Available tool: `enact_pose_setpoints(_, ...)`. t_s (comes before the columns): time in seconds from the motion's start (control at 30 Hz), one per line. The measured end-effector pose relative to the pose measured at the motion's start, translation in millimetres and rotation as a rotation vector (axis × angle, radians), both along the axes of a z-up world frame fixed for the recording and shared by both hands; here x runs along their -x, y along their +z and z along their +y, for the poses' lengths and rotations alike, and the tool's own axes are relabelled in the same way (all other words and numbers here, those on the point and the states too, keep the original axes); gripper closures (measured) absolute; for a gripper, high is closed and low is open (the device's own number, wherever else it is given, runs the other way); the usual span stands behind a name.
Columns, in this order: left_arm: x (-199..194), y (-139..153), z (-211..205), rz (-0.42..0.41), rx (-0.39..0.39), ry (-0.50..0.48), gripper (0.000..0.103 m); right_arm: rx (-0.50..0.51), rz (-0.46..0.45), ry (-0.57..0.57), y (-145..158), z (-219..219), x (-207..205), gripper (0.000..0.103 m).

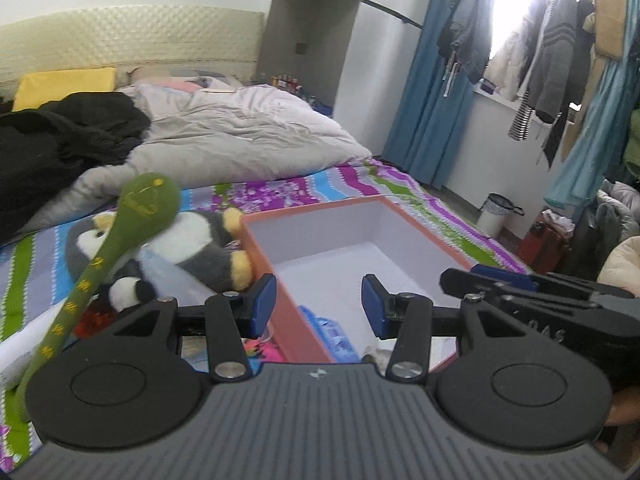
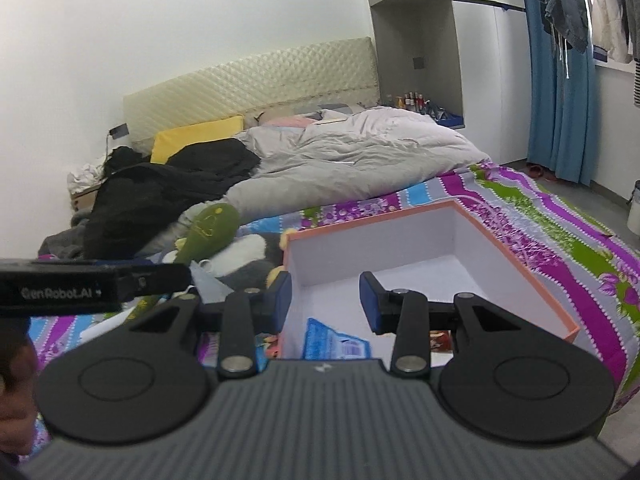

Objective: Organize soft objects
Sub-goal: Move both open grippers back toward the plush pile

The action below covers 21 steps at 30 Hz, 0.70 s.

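An orange-rimmed box (image 1: 280,276) with a white inside sits on the striped bedsheet; it also shows in the right wrist view (image 2: 516,264). A blue packet (image 1: 332,336) lies in its near end, also seen from the right wrist (image 2: 336,344). A green plush snake (image 1: 140,208) rears up left of the box, over a grey-and-white penguin plush (image 1: 200,248) and a small panda plush (image 1: 128,292). My left gripper (image 1: 319,306) is open and empty above the box's near left wall. My right gripper (image 2: 325,303) is open and empty over the same end.
A grey duvet (image 1: 240,132), black clothes (image 1: 60,140) and a yellow pillow (image 1: 64,84) cover the far bed. Blue curtains (image 1: 428,112) and hanging clothes (image 1: 552,60) are at the right, with a white bin (image 1: 496,212) on the floor.
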<state>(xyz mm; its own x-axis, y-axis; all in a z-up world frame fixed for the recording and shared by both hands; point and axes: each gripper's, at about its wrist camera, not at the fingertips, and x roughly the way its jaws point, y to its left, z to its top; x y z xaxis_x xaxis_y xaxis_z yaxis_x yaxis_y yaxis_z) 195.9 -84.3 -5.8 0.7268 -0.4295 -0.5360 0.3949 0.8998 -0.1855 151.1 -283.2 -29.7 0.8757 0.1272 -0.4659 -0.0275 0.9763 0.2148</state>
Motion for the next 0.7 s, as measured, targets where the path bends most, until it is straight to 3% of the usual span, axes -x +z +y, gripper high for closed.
enact_pose_setpoints(0.7, 40.5, -49.9, 80.5, 0.099, 0.032, 0.130, 0.050, 0.042, 0.084, 0.146, -36.1, 79.0, 35.0, 0.063)
